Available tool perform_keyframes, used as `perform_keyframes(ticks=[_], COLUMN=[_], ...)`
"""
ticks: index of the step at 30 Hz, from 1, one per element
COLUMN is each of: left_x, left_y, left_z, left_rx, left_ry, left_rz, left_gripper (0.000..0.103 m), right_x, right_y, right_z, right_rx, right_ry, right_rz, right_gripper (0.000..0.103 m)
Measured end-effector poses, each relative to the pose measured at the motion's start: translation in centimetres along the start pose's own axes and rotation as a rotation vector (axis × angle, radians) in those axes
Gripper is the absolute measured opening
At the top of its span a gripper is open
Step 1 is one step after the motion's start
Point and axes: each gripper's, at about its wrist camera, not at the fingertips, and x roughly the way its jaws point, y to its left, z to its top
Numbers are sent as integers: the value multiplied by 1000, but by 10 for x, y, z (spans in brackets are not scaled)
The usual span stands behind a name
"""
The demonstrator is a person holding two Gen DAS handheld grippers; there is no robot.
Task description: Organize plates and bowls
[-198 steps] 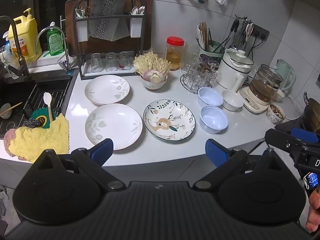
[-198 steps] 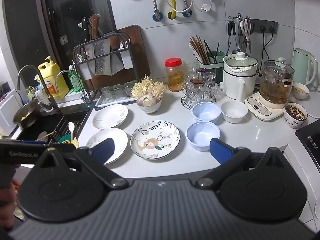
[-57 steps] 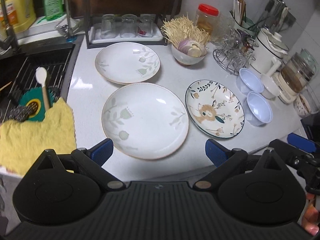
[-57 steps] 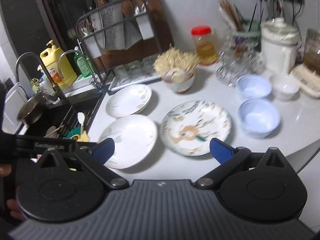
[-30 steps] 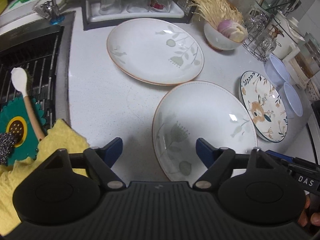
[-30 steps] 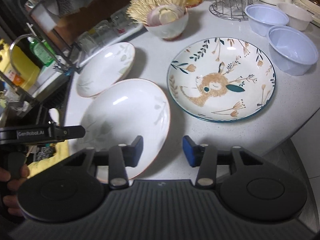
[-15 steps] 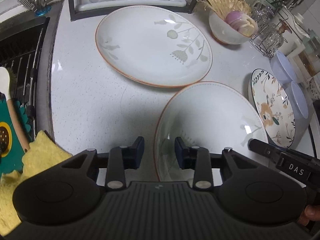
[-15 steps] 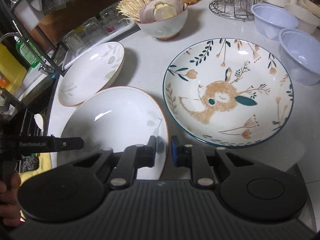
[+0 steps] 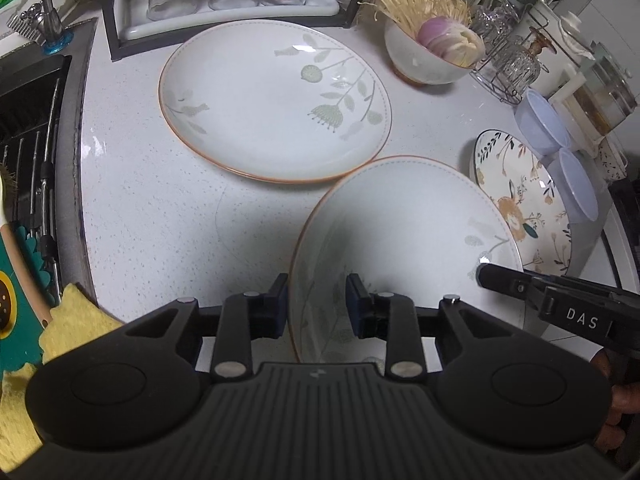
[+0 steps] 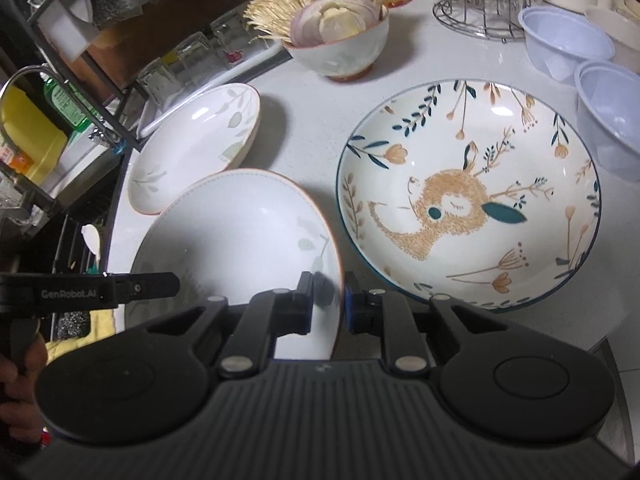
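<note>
Both tongs have closed in since a second ago: the left tongs [image 9: 316,300] and right tongs [image 10: 329,300] each pinch opposite rims of the near plate [image 9: 404,240], tilting it off the white surface [image 9: 152,216]. Its far edge overlaps the second plate [image 9: 272,100]; the deer plate [image 10: 468,196] sits just beside.

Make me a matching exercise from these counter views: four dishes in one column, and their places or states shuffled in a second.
1. near white plate with pale green leaves
2. far white plate with green flower sprigs
3. cream plate with painted deer
4. white bowl of enoki and onion

a. holds food
b. gripped at opposite rims by both grippers
c. beside two lilac bowls
d. in front of glass rack

1-b, 2-d, 3-c, 4-a
</note>
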Motion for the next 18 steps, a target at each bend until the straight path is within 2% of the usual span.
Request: perform_keyframes(ticks=[8, 18], left_x=[-26, -41], left_y=[-10, -37], left_z=[2, 10], left_rx=[-19, -38], left_ry=[-24, -44], left_rz=[-44, -117], left_gripper=[34, 34], right_x=[-25, -61], right_y=[4, -18], right_z=[9, 18], right_rx=[-25, 68], right_ry=[-41, -123], right_rz=[-14, -9], right_gripper=[19, 18])
